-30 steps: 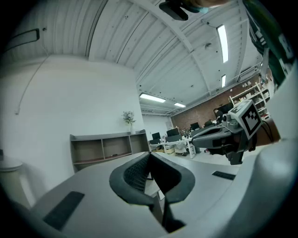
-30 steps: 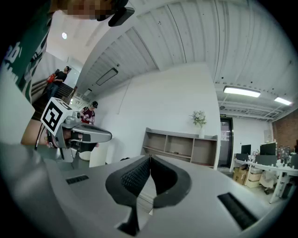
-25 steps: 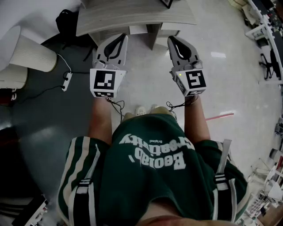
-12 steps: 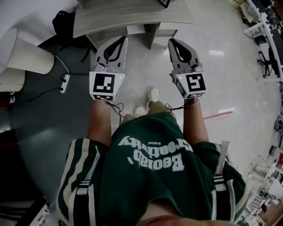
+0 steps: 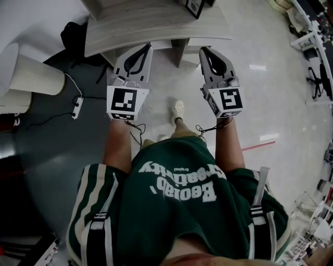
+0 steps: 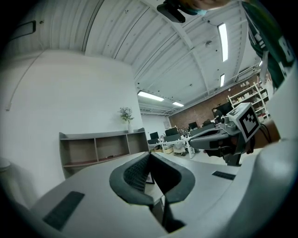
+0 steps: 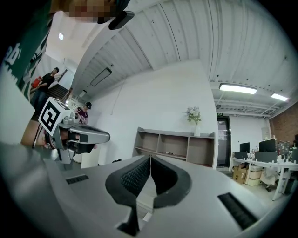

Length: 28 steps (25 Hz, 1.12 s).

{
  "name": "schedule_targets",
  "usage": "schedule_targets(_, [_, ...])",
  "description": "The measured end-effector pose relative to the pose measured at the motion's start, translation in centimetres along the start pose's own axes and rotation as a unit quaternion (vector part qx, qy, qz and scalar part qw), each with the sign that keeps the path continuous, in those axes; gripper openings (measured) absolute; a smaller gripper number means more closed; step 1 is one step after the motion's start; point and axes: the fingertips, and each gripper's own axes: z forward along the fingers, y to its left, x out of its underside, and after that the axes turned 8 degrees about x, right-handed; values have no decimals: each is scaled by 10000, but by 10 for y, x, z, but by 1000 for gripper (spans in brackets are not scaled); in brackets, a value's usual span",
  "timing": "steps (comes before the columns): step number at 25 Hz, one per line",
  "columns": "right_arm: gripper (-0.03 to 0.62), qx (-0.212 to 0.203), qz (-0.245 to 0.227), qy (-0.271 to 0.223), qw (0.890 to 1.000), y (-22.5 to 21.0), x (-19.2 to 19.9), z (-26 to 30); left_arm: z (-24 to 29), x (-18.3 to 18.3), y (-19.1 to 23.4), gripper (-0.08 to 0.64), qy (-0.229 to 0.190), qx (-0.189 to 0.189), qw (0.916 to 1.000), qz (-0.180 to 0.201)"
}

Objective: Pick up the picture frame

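Observation:
The picture frame, dark-edged, stands on the grey wooden shelf unit at the top edge of the head view, partly cut off. My left gripper is held level in front of the shelf's near edge, its jaws shut with nothing between them. My right gripper is level beside it, also shut and empty, below and slightly right of the frame. In the left gripper view the left gripper's tips meet, and the right gripper shows at the right. The right gripper view shows the right gripper's pads together.
A white cylinder stands at the left, with a power strip and cable on the dark floor. A black bag lies beside the shelf. A vase of flowers tops a wall shelf. My shoe is stepping forward.
Both grippers have moved toward the shelf together. The shelf top and the frame have come further into the head view, and one foot has stepped ahead.

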Motion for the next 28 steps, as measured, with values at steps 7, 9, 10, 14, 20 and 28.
schedule_targets(7, [32,-125,-18,-164,9998,-68,10,96,100,2,49,18,-2,-46,10000,83])
schedule_targets(9, [31,-80,-35,123,9999,-87,18,121,127,4,64,18,-11,-90,9999,85])
schedule_targets(10, [32,-68,-44,223,9997,-96,20,134,140,4,71,18,-19,-109,9999,87])
schedule_targets(14, [32,-160,-67,53,9998,-130,24,183,191,7,97,18,-40,-186,9998,108])
schedule_targets(20, [32,-245,-103,-318,9991,-177,36,240,258,19,119,18,-28,-196,9998,87])
schedule_targets(28, [32,-60,18,246,9997,-205,59,272,296,32,131,18,75,-158,9998,100])
